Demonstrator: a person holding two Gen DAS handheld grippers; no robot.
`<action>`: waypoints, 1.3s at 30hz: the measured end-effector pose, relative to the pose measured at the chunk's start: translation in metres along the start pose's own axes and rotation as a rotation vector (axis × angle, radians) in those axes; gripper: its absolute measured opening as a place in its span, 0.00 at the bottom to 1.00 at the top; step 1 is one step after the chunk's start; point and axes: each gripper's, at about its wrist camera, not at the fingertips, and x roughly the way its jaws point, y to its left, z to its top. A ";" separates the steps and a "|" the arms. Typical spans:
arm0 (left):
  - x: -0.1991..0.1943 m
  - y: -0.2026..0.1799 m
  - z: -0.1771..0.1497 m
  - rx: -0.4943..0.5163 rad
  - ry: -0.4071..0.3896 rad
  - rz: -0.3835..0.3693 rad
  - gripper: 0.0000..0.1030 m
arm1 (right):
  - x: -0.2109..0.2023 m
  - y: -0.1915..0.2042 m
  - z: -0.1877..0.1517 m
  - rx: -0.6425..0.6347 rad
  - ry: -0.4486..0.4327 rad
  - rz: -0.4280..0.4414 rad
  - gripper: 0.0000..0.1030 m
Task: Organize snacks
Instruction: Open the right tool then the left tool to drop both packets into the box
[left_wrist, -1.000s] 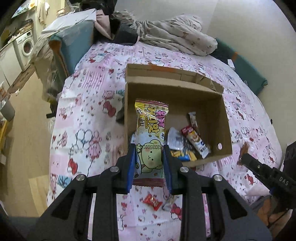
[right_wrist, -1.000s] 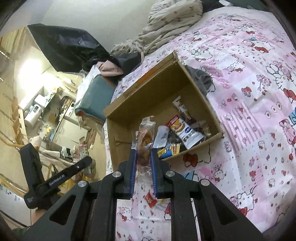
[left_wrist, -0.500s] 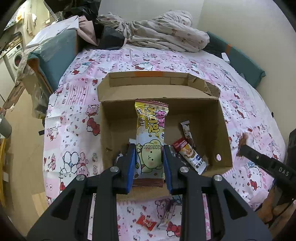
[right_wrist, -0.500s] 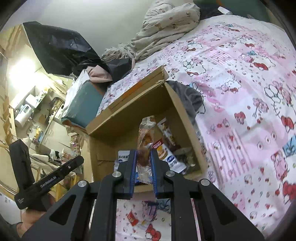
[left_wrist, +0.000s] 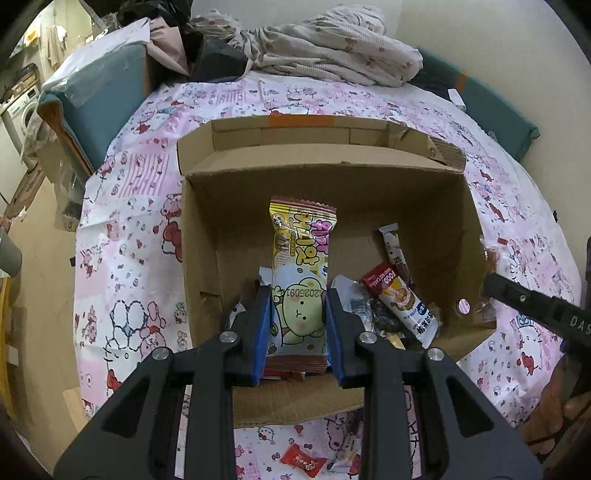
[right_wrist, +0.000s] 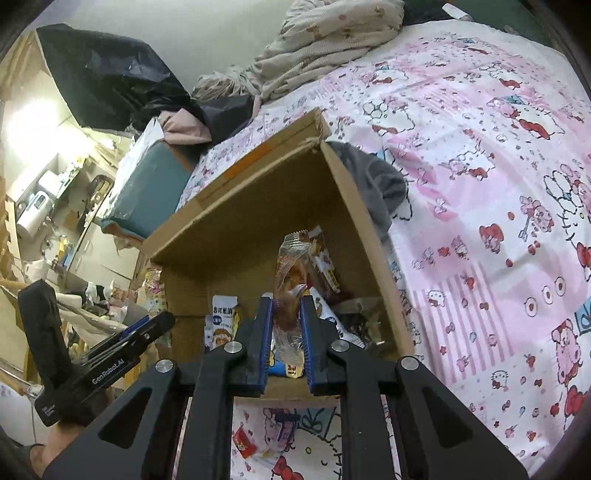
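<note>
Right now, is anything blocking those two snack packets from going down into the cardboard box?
Nothing visible. The yellow bear packet and clear-wrapped snack are already over the open box; only loose snacks lie below.

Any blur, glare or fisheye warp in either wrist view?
Left wrist: sharp, evenly lit, bed edges bowed by fisheye, dark vignette corners; print on the cookie pack is readable. Right wrist: cardboard box rim slightly smeared, blown-out glare at upper left.
</note>
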 end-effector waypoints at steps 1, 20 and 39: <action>0.001 0.000 0.000 -0.004 0.001 -0.002 0.23 | 0.002 0.000 0.000 -0.001 0.006 -0.001 0.15; 0.002 0.004 -0.002 -0.027 -0.002 0.002 0.24 | 0.000 -0.002 0.004 0.055 -0.043 0.038 0.84; -0.001 0.003 -0.001 -0.037 -0.017 0.033 0.28 | -0.010 0.018 -0.003 -0.066 -0.102 -0.081 0.96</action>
